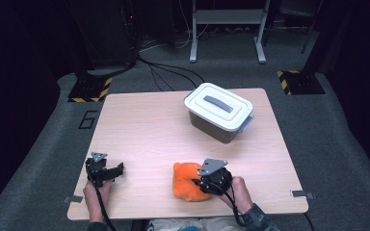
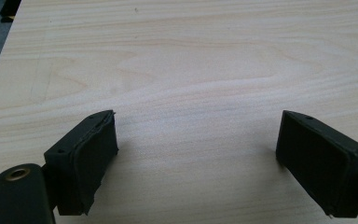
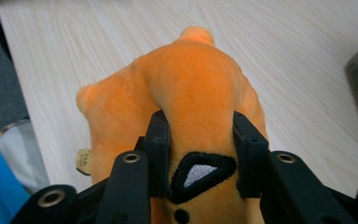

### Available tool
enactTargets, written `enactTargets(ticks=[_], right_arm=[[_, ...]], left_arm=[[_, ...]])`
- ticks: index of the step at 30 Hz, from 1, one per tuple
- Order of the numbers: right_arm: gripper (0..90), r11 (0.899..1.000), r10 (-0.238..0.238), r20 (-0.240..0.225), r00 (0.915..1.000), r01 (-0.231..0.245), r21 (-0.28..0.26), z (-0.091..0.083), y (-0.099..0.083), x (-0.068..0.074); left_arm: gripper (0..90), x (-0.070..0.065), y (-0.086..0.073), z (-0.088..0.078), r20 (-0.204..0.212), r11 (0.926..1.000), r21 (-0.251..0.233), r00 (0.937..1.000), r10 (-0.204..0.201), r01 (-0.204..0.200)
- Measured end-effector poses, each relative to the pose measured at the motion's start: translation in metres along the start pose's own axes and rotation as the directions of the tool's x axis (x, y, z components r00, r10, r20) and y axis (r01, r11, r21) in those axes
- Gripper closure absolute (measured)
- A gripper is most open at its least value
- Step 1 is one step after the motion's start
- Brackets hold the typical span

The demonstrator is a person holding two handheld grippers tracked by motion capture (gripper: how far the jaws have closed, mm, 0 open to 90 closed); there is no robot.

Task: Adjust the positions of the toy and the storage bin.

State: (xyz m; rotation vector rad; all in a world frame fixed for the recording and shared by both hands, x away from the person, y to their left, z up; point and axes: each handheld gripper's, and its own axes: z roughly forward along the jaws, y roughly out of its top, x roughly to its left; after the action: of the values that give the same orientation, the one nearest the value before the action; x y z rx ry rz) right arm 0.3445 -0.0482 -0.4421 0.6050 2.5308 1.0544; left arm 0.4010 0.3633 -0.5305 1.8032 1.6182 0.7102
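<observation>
From my remote seat, the nearest thing is the right gripper [image 1: 198, 183], at about 5 o'clock on the table [image 1: 144, 130], close to the near edge. Its jaws are clamped on the orange plush toy [image 1: 187, 182]; in the right gripper view both pads [image 3: 159, 140] press into a raised fold of the plush toy [image 3: 191, 84], which bulges between them. Just below the pinch I see a black embroidered triangle with a white centre and a black dot under it. A small tan tag [image 3: 83, 161] hangs from the toy's side; there is print on it, but it is too small for me to read. In that view the toy's long axis runs away from the jaws toward 12 o'clock, ending in a small rounded nub; in the high view it lies as a lump reaching toward 9 o'clock from the gripper.

At 7 o'clock my left gripper [image 1: 118, 169] rests low over the table, well apart from the toy. Its jaws are spread wide with bare wood between them in the left gripper view [image 2: 196, 154].

Farther off, at 1 o'clock, a lidded storage box [image 1: 219, 111] sits with a white lid, grey handle and dark body. On the floor beyond the table's left edge, at 9 o'clock, a marking reads "6" [image 1: 87, 119].
</observation>
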Motion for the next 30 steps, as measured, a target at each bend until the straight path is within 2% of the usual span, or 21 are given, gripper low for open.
enactTargets(ticks=[3,14,17,30], right_arm=[[64.8,1.0,0.016,0.024,0.9996,-0.016,-0.014,-0.003,0.0,0.0],[64.4,0.998,0.039,0.043,0.9983,-0.037,-0.052,-0.016,-0.001,-0.004],[64.4,0.998,0.032,0.051,0.9982,-0.03,-0.051,-0.017,-0.002,-0.006],[64.2,0.997,0.07,0.086,0.9939,-0.066,-0.047,-0.026,-0.011,-0.015]], left_arm=[[12.1,0.0,0.0,0.0,0.0,1.0,0.0,1.0,0.0,0.0],[12.1,0.0,0.0,0.0,0.0,1.0,0.0,1.0,0.0,0.0],[12.1,0.0,0.0,0.0,0.0,1.0,0.0,1.0,0.0,0.0],[12.1,0.0,0.0,0.0,0.0,1.0,0.0,1.0,0.0,0.0]])
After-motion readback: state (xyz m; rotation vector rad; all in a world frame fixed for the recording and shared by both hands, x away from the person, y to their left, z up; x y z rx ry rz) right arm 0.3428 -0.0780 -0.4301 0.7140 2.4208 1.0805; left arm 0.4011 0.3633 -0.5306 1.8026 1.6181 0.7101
